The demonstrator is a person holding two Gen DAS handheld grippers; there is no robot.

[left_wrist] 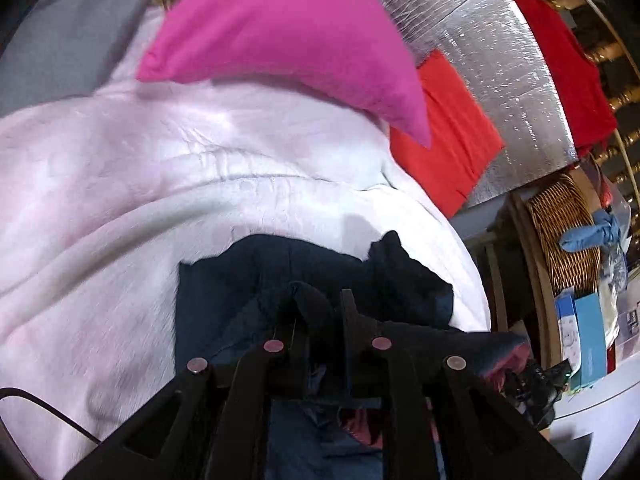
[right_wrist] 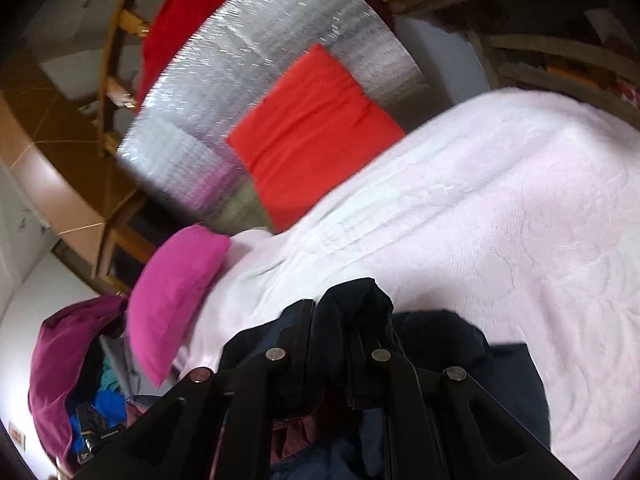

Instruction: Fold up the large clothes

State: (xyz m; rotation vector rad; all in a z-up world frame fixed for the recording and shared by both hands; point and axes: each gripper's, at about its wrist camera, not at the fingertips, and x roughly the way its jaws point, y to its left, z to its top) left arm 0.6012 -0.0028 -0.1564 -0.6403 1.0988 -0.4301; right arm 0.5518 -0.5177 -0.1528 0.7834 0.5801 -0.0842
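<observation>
The left gripper (left_wrist: 320,304) pinches a bunched edge of the dark navy garment (left_wrist: 248,280), its fingers pressed together on the cloth, and the right gripper (right_wrist: 332,312) pinches another bunch of the same garment (right_wrist: 500,364) just as tightly. The garment hangs from both grips over the near edge of the bed, part of it lying on the pale pink blanket (left_wrist: 120,184). The step in hand looks like carrying it out to spread flat; to do that well, both grips should hold firm, draw apart until the cloth is taut, then lower it evenly onto the open middle of the blanket. Toward the blanket's far edge a magenta pillow (left_wrist: 280,36) and an orange-red cushion (left_wrist: 448,136) lie in the way and limit the room. Beyond them stands a silver foil panel (left_wrist: 500,52); a heap of other clothes (right_wrist: 76,364) sits off the bed's corner.
</observation>
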